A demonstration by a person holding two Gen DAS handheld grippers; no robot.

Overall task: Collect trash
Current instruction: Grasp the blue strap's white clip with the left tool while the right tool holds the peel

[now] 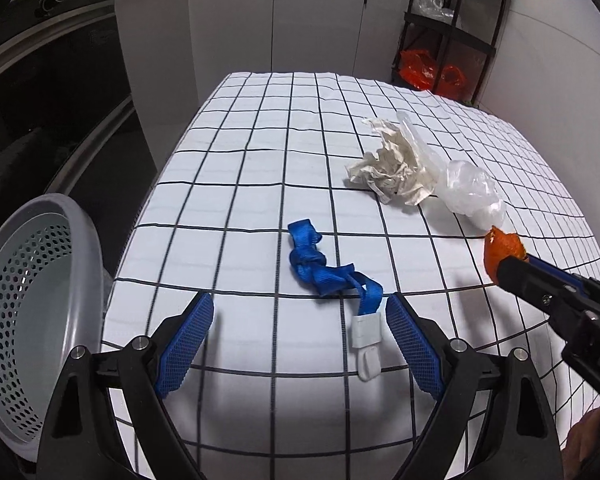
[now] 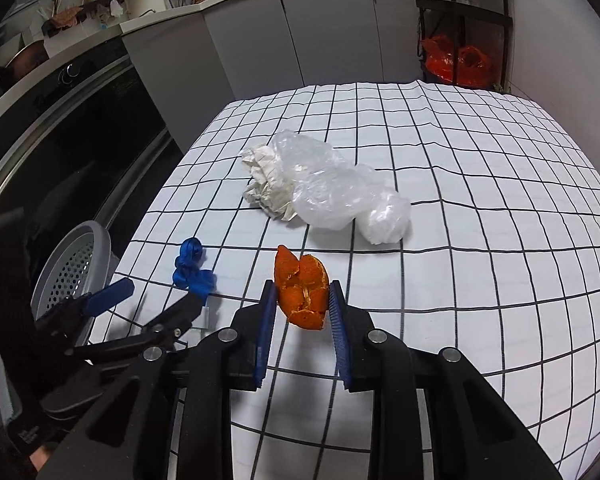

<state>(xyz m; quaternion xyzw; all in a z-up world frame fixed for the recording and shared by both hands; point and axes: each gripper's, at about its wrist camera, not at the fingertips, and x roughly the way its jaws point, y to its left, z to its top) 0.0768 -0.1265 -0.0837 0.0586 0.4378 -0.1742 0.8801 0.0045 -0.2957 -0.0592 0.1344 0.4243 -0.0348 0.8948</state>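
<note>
My right gripper (image 2: 303, 294) is shut on an orange peel (image 2: 303, 290) and holds it above the checked tablecloth (image 2: 480, 208); the peel also shows in the left wrist view (image 1: 502, 250). My left gripper (image 1: 300, 312) is open just above the cloth, its jaws on either side of the white-clipped end of a blue strap (image 1: 324, 270), which also shows in the right wrist view (image 2: 192, 268). A crumpled paper (image 1: 388, 170) and a clear plastic bag (image 1: 470, 192) lie further back; both show in the right wrist view, paper (image 2: 266, 190) and bag (image 2: 332, 192).
A grey perforated basket (image 1: 24, 320) stands off the table's left edge, also in the right wrist view (image 2: 74, 268). An oven (image 2: 60, 120) and cabinets (image 2: 320, 28) stand behind. A black rack with red bags (image 1: 428, 68) is at the back right.
</note>
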